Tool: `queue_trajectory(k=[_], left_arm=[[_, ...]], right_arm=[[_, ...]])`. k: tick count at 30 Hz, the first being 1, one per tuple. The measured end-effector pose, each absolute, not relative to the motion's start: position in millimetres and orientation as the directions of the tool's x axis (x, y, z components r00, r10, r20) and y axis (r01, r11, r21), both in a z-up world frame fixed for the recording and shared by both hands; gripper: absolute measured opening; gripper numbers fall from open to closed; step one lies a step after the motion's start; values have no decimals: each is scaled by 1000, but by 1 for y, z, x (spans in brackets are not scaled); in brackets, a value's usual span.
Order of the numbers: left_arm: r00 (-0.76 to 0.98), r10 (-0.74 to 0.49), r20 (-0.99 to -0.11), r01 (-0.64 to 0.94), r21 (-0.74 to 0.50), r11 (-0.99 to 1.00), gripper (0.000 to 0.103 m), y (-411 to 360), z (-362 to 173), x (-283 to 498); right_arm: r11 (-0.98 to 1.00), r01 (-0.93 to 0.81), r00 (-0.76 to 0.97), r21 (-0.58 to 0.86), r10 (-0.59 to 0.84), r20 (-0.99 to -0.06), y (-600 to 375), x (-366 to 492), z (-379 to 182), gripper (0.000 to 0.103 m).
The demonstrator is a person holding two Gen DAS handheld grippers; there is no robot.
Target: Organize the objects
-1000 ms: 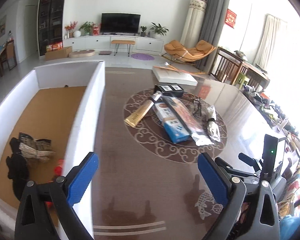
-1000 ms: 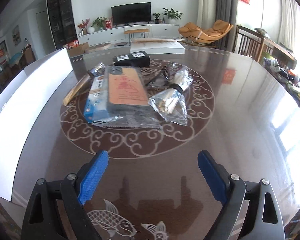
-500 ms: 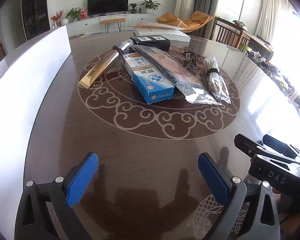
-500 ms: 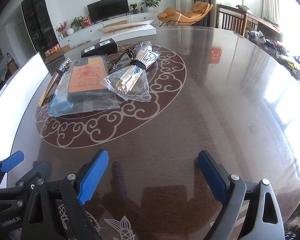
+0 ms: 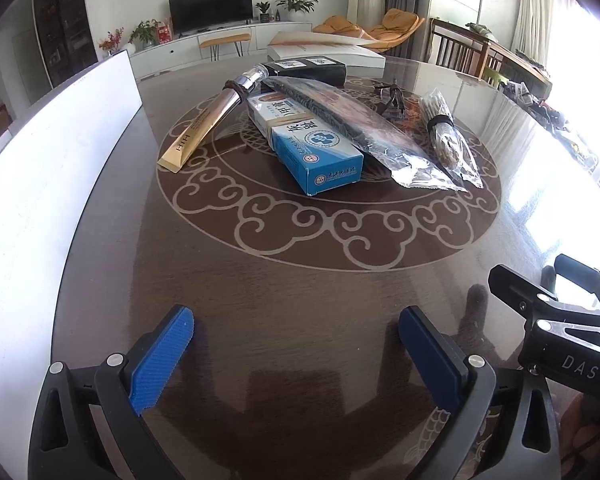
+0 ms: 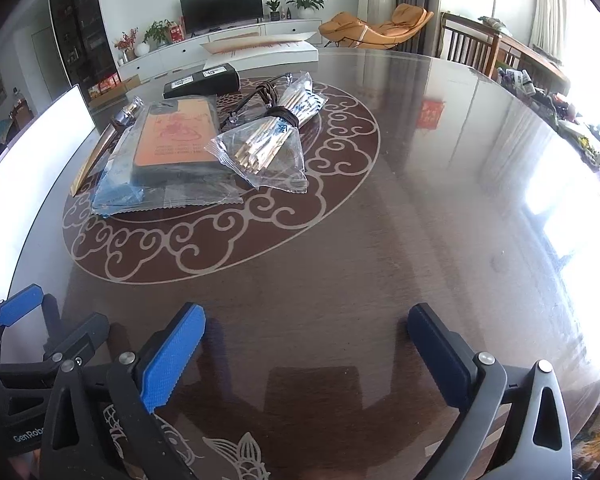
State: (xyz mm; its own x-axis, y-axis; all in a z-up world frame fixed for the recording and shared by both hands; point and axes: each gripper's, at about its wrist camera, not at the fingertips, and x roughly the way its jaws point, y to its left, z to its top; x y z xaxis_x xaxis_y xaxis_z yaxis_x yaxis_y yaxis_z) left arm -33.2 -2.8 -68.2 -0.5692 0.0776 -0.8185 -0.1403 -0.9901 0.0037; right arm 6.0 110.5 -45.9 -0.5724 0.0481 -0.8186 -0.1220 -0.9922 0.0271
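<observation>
Nearest me, both tongs hang over bare tabletop (image 6: 380, 240) with nothing in them. The left gripper (image 5: 296, 356) stands spread wide. The right gripper (image 6: 306, 354), just beside it on the right, is opening its jaws, and nothing lies between them.

So this looks like the pause before a pick: neither tool has chosen yet.

Farther off, on the scrollwork medallion, the clutter waits in a heap: a blue box (image 5: 316, 148), a gold tube (image 5: 204, 128) to its left, a packaged phone case (image 6: 172, 140) lying across the box, and a bag of sticks (image 6: 268, 144) on the right.

Along the left edge stands the white bin wall (image 5: 60, 152). I'd guess one gripper must next reach forward, straddle the blue box's near end, close, and carry it left.
</observation>
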Motion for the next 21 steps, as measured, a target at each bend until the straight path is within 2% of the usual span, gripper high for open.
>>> queue_trajectory(k=[21], left_arm=[[-570,78,-818,-140,2,-990,103,-4,-68,-33]], right_arm=[[-993,-118,-566,-4,71,-822,106,5,-48,103]])
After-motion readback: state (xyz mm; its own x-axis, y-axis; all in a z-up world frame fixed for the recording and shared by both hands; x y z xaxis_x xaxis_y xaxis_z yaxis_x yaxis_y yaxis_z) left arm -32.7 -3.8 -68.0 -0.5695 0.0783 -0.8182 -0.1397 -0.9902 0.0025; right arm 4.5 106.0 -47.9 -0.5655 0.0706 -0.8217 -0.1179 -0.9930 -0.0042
